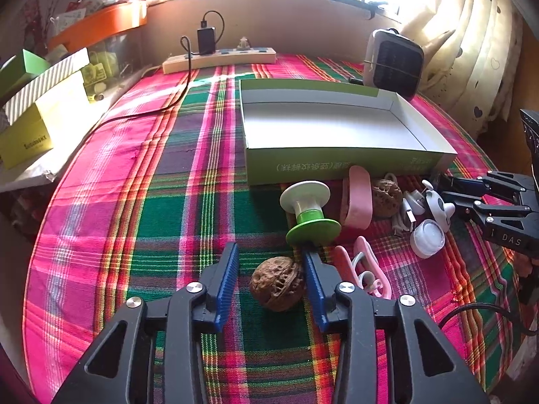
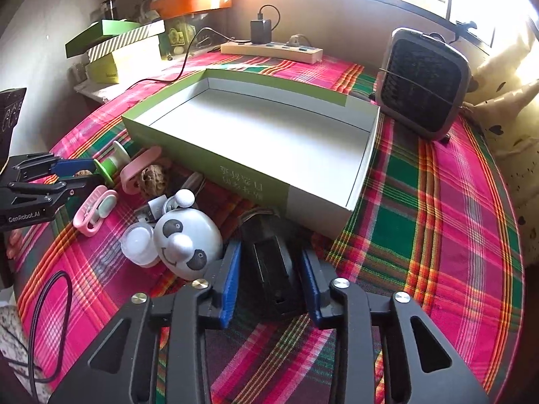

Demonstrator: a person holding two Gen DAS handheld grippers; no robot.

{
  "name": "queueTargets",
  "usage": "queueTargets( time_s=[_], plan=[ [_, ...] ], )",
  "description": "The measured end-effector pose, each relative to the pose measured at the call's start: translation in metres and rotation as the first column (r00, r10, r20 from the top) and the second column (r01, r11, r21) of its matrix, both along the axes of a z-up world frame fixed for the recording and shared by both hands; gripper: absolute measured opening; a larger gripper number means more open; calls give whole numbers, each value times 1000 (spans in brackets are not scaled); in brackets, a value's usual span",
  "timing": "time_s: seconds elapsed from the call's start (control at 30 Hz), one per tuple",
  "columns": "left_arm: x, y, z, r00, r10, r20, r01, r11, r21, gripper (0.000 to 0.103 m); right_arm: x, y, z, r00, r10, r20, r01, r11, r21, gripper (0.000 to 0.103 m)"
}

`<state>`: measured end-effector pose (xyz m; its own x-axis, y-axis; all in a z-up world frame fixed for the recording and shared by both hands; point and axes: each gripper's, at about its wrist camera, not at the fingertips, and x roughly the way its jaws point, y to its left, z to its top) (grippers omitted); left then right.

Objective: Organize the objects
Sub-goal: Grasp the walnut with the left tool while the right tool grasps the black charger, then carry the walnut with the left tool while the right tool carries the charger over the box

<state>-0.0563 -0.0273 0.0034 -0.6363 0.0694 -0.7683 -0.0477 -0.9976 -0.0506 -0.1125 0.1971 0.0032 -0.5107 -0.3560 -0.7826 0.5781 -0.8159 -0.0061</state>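
Grasping is the step in hand: left tool (image 1: 271, 269) straddles a walnut (image 1: 278, 282) on the bench (image 1: 134, 202), jaws partway open, left pad clear. Right tool (image 2: 269, 272) brackets a black block (image 2: 271, 269), contact uncertain. Next: close, lift to the empty box (image 2: 209, 158).

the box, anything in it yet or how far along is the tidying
Nothing is done yet: the green box is empty. In hand: the left gripper straddles a walnut, with a gap visible at its left pad; the right gripper brackets a black object, contact unclear. Left: the panda toy, spool, pink clips and second walnut.
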Motion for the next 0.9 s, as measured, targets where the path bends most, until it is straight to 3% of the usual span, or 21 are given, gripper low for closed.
queueTargets(
  time_s=[0.13,0.63,0.9],
  plan=[
    [0,-2,0,1000,2,1,-2,1000,5,27,1,0,0,1000,-10,1,10,1000,-3,31],
    [1,-3,0,1000,-2,15,1,1000,25,27,4,1,1,998,-65,7,65,998,-16,29],
    [-1,-1,16,1000,-20,-10,20,999,33,27,9,3,8,996,-85,21,86,995,-48,28]
  ],
)
